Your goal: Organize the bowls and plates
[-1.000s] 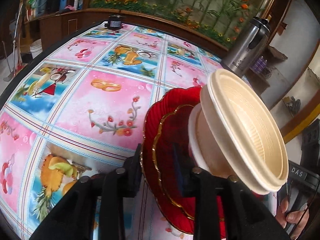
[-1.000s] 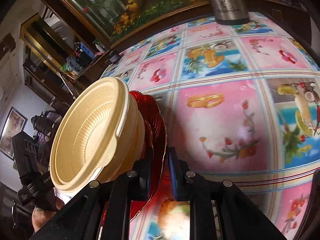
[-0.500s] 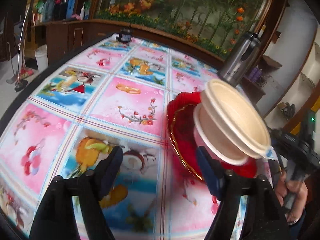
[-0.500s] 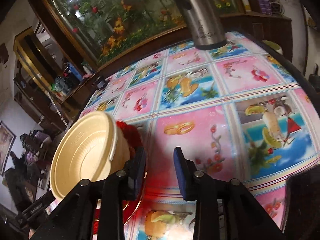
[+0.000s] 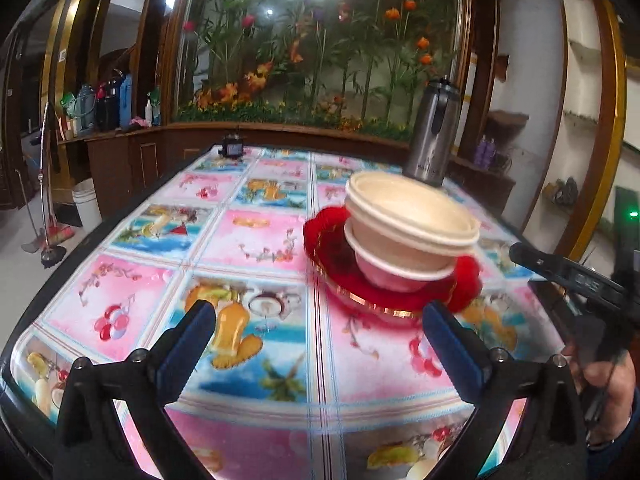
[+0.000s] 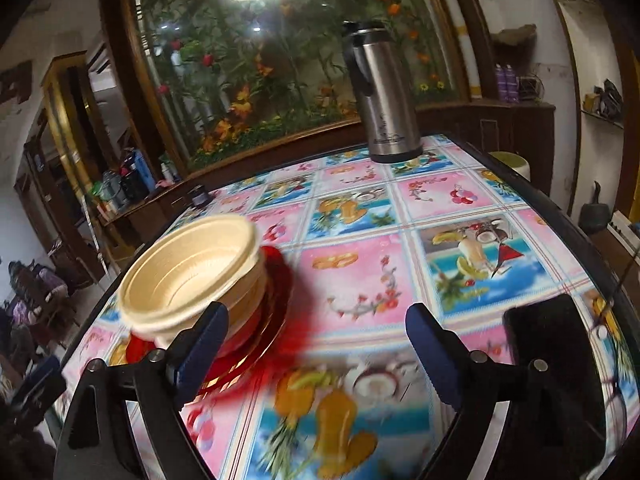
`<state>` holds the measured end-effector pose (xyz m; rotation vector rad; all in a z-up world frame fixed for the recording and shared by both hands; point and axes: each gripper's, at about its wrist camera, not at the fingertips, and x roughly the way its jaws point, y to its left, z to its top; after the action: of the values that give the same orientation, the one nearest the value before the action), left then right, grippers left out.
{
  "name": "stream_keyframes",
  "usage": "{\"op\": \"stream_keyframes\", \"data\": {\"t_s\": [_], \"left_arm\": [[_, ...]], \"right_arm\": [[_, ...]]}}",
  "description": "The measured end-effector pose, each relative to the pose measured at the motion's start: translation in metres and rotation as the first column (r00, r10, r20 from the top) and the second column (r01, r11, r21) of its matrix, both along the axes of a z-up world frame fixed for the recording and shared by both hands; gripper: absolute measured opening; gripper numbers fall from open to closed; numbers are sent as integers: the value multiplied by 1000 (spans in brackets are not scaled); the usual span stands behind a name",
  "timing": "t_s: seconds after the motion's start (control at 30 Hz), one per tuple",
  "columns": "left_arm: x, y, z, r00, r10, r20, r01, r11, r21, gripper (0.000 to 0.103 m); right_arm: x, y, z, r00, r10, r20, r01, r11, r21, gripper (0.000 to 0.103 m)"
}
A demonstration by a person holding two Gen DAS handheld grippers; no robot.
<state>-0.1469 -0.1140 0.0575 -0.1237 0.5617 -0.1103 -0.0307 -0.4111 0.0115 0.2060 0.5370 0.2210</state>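
Both sets of fingers (image 5: 316, 344) (image 6: 316, 344) were opening, empty; the bowls (image 5: 412, 228), beyond them and tilted on the plate (image 5: 340, 248), could slide off.

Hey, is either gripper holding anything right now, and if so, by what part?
Nothing is held. The left gripper and right gripper are both opening with nothing between their jaws; the red plates and cream bowls sit on the table.

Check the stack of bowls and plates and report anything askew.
The cream bowls sit tilted on the red plates, leaning rather than nested level, and off the plates' centre. Nothing looks spilled or broken. Both hand-held grippers are opening with nothing between their jaws.
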Motion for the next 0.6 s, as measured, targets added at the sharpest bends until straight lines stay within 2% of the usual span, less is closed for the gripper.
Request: {"op": "stream_keyframes", "data": {"t_s": [0.07,0.23,0.37,0.47,0.6], "left_arm": [[-2,2,-5,1000,14,-1,-14,1000,-15,103],[-1,-5,-12,999,31,-17,-31,998,47,103],[6,-16,-11,999,34,-35,-30,995,99,103],[11,-23,-8,999,35,-29,-31,990,139,103],[19,-28,-8,999,35,-27,-31,986,161,103]], "right_arm": [[-7,9,-3,999,35,3,-35,999,-9,94],[-11,28,-6,996,86,-7,-86,995,-41,96],[-13,34,-10,995,99,-20,-100,995,-9,96],[-15,39,-10,994,110,-9,-110,994,-19,97],[-14,38,-11,992,127,-12,-126,992,8,98]]}}
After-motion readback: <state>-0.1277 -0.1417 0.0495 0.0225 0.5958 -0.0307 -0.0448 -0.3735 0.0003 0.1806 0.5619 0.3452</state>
